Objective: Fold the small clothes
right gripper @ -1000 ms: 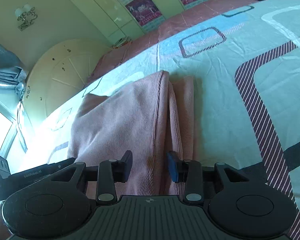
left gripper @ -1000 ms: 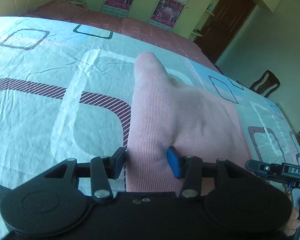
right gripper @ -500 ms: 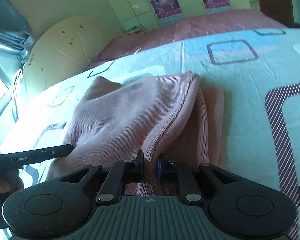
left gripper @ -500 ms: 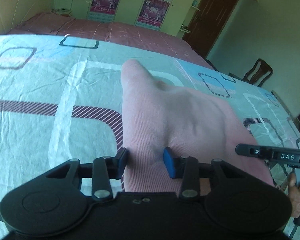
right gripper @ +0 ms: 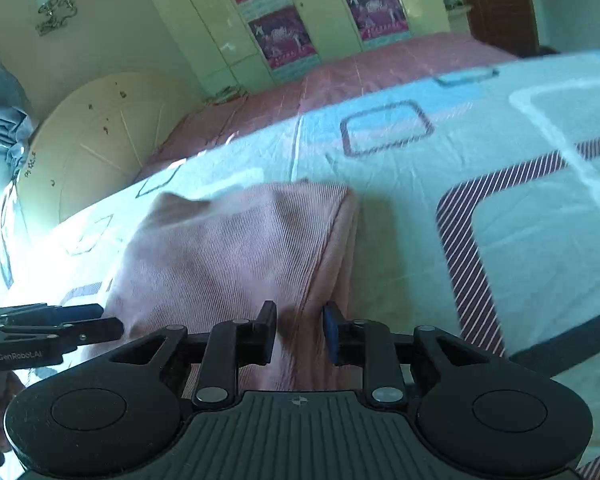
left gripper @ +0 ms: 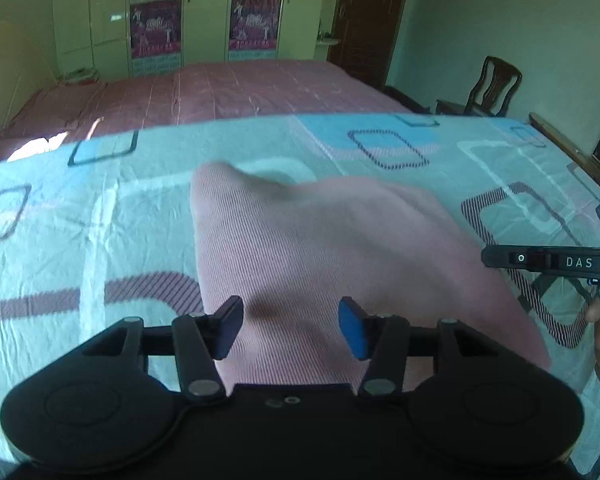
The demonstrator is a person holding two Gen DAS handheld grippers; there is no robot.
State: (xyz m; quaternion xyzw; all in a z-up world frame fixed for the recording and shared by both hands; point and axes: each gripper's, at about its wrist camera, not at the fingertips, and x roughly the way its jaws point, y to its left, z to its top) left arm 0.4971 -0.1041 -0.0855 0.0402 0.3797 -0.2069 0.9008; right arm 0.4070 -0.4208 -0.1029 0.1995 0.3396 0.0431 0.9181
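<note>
A pink ribbed garment [left gripper: 320, 248] lies folded on the bed, on the pale blue sheet [left gripper: 80, 216] with its outlined squares and striped bands, in the near part of the bed and well short of the far edge, where a pink cover [left gripper: 220, 92] takes over. Its near hem sits low in both views, with a folded edge running away along its right side in the right wrist view [right gripper: 340, 240].

The left gripper [left gripper: 290, 330] hangs over the near hem, its jaws opening, with the cloth between them but the pads clear of it. The right gripper [right gripper: 300, 332] is over the folded edge, its jaws also opening; they stand narrowly apart and the cloth runs between them, not pinched.

Beyond the bed stand pale wardrobes with posters [left gripper: 156, 28], a dark door [left gripper: 364, 20] and a wooden chair [left gripper: 492, 88] by the wall.
</note>
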